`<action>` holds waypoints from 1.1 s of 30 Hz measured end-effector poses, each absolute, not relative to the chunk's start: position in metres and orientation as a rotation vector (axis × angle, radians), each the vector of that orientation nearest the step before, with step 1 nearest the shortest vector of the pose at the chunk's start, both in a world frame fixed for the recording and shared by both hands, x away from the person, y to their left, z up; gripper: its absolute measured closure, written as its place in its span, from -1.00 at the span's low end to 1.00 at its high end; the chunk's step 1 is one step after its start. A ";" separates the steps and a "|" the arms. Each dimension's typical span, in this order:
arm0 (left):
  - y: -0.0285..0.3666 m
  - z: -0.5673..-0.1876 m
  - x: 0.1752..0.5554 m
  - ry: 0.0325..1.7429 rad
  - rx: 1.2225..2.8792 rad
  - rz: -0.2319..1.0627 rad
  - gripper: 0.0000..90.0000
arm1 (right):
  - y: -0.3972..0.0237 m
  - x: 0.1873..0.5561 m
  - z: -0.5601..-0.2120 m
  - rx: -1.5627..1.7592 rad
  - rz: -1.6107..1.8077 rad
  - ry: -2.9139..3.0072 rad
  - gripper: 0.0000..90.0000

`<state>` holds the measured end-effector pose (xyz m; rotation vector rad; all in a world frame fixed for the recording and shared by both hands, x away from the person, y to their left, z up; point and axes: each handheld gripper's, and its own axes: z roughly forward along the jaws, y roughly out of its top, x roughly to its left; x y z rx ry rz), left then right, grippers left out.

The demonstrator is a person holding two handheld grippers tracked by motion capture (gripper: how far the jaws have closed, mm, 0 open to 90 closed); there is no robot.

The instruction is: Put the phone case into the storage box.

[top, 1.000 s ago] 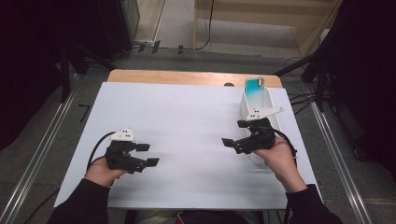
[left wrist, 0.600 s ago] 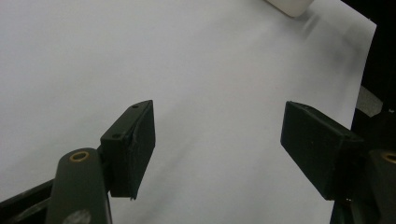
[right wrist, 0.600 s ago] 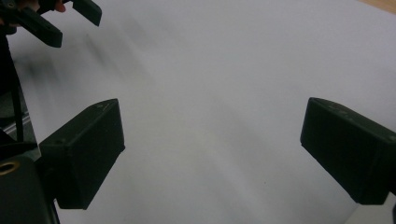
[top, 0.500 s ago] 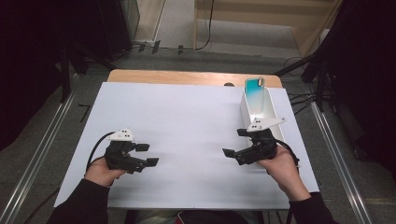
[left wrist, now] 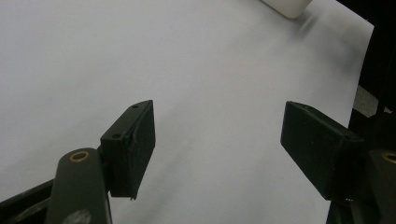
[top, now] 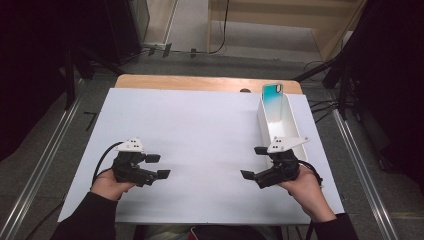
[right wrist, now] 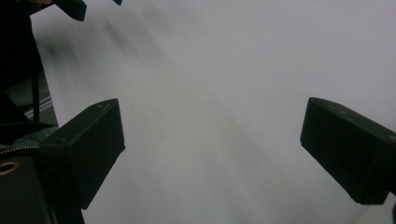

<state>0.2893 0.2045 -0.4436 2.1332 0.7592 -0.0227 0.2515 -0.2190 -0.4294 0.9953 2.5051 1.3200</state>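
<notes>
I am watching both grippers idling low over the white table sheet [top: 200, 135]. The left gripper [top: 159, 166] is sitting near the sheet's front left, jaws spread with nothing between them — bare sheet showing through the gap in the left gripper view [left wrist: 217, 140]. The right gripper [top: 255, 162] is hovering at front right, jaws likewise spread wide and empty [right wrist: 212, 140]. Just beyond it, the long white tray [top: 295, 135] is lying along the right edge, with a teal phone case [top: 272, 93] standing upright at its far end — well apart from both grippers.
</notes>
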 end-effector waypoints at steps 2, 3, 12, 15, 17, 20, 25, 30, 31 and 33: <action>0.205 -0.443 0.288 0.759 2.132 -0.020 -0.43 | -0.220 0.249 -0.431 0.985 1.331 2.503 -0.89; 0.205 -0.444 0.288 0.758 2.130 -0.020 -0.43 | -0.220 0.247 -0.432 0.977 1.339 2.506 -0.89; 0.212 -0.443 0.282 0.760 2.128 -0.011 -0.43 | -0.224 0.237 -0.437 0.945 1.335 2.525 -0.89; 0.213 -0.443 0.281 0.757 2.127 -0.013 -0.43 | -0.225 0.235 -0.440 0.953 1.345 2.526 -0.89; 0.213 -0.443 0.280 0.758 2.128 -0.012 -0.43 | -0.226 0.234 -0.441 0.940 1.338 2.528 -0.89; 0.213 -0.443 0.279 0.755 2.132 -0.013 -0.43 | -0.227 0.232 -0.442 0.926 1.345 2.525 -0.89; 0.213 -0.443 0.278 0.753 2.129 -0.008 -0.43 | -0.229 0.231 -0.447 0.925 1.331 2.528 -0.89; 0.215 -0.443 0.277 0.750 2.132 -0.013 -0.43 | -0.232 0.230 -0.452 0.930 1.335 2.534 -0.89; 0.215 -0.443 0.277 0.750 2.132 -0.013 -0.43 | -0.233 0.230 -0.452 0.935 1.331 2.534 -0.89; 0.215 -0.444 0.277 0.752 2.130 -0.013 -0.43 | -0.234 0.229 -0.453 0.940 1.337 2.533 -0.89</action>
